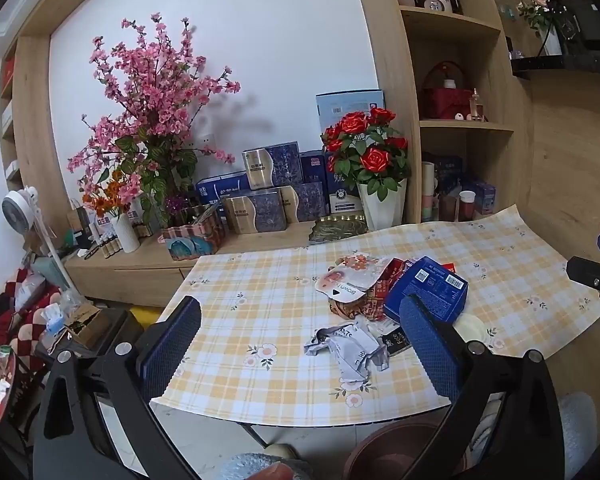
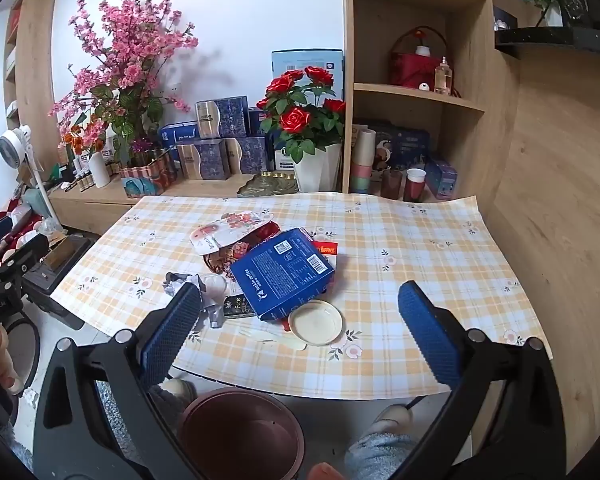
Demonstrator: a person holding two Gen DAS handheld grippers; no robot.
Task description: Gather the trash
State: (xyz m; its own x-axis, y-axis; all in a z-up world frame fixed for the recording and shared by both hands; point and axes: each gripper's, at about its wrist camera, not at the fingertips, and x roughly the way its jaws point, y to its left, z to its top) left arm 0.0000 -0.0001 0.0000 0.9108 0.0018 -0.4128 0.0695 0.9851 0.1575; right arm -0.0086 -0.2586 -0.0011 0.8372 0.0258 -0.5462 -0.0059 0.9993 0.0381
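Both the left tool (image 1: pixel 300 340) and right tool (image 2: pixel 300 328) gape wide, empty, above the checked-cloth table (image 2: pixel 420 248). The trash heap, flat blue cardboard box (image 2: pixel 284 276) uppermost, lies mid-table. Best grip the box by its edges, then drop it into the brown plastic bin (image 2: pixel 240 432) below.

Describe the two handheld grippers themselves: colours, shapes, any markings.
Both look alike. The left gripper has two flat blue fingers with dimpled, textured faces, mounted on angular black arms joined by silver round pivot bolts. The right gripper has the same blue pads and black linkage. In the right wrist view the left gripper's black body shows small white lettering, too blurred to read. No cables show.
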